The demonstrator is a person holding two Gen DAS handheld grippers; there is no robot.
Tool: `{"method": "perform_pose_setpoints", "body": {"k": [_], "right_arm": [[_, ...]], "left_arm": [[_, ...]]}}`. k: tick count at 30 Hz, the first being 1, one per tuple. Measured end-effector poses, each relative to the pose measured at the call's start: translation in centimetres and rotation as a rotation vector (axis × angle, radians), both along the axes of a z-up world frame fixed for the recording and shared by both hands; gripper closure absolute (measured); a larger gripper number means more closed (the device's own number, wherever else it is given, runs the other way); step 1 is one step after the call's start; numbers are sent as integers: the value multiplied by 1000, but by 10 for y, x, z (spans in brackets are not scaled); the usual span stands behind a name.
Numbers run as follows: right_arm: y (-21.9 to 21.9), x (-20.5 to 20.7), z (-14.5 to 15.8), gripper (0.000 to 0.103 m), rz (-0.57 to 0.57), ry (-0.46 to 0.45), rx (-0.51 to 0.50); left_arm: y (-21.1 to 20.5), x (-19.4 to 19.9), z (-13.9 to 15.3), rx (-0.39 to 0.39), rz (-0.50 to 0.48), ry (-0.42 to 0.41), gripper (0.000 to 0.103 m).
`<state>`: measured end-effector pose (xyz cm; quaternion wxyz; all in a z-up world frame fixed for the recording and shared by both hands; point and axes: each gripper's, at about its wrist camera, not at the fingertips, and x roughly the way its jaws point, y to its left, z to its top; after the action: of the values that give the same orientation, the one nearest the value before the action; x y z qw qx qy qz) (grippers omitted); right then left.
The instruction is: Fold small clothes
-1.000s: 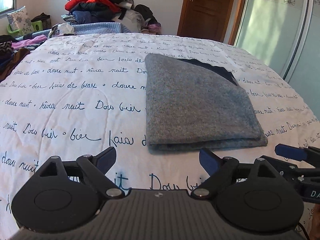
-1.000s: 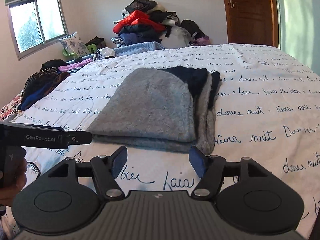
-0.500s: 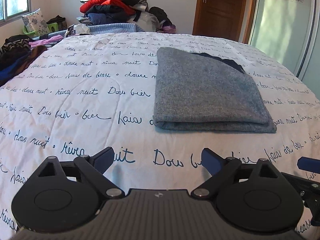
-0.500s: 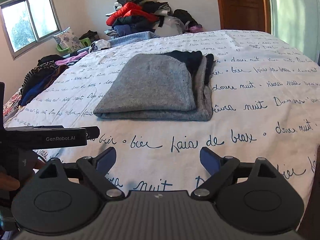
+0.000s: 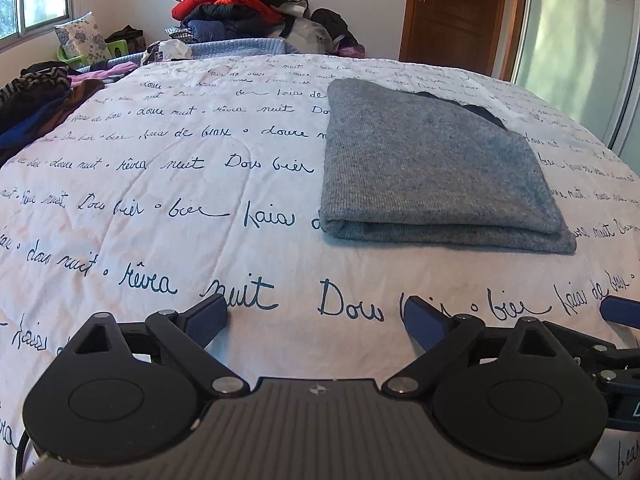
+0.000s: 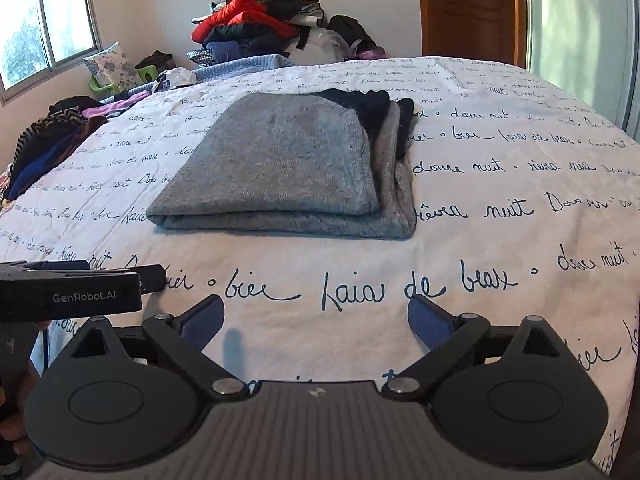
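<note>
White bedspread (image 5: pixel 168 208) with blue script covers the bed; clothes pile (image 5: pixel 248 12) against the far wall. Folded grey garment (image 5: pixel 432 168) lies ahead of my left gripper (image 5: pixel 316 320), spread empty; my right gripper (image 6: pixel 316 320) is opening, nothing between.

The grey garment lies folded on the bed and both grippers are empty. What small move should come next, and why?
Probably reach to the unfolded clothes at the bed's edge: the grey garment already lies folded, the left gripper is open and empty, and the right gripper, opening, holds nothing.
</note>
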<state>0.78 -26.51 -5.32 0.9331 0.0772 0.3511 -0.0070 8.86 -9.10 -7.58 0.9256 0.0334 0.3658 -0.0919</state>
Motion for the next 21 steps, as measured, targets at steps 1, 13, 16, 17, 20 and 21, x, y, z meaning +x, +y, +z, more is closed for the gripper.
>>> {"method": "perform_pose_setpoints", "body": {"k": [1,13,16,17,20,21], "right_arm": [[1,0,-1,4,3,1,-9],[4,4,-5,4,-16,-17,-66],[4,5,-6,4,-21,-25,-88],[4,5,-7,4,-23,-25,-94],[3,6,-7,4,-34,-33,-105],[3,7,-7,4,-36,-31,-110]], "left_arm": [[0,0,0,2,0,-2,8],[-3,-3,-7,25,2,-25,4],[-4,-4,-8,32,3,-31,3],[-4,-5,-9,33,3,-32,3],[-3,-4,-10,31,3,-32,1],[-3,-4,-10,29,3,-30,1]]}}
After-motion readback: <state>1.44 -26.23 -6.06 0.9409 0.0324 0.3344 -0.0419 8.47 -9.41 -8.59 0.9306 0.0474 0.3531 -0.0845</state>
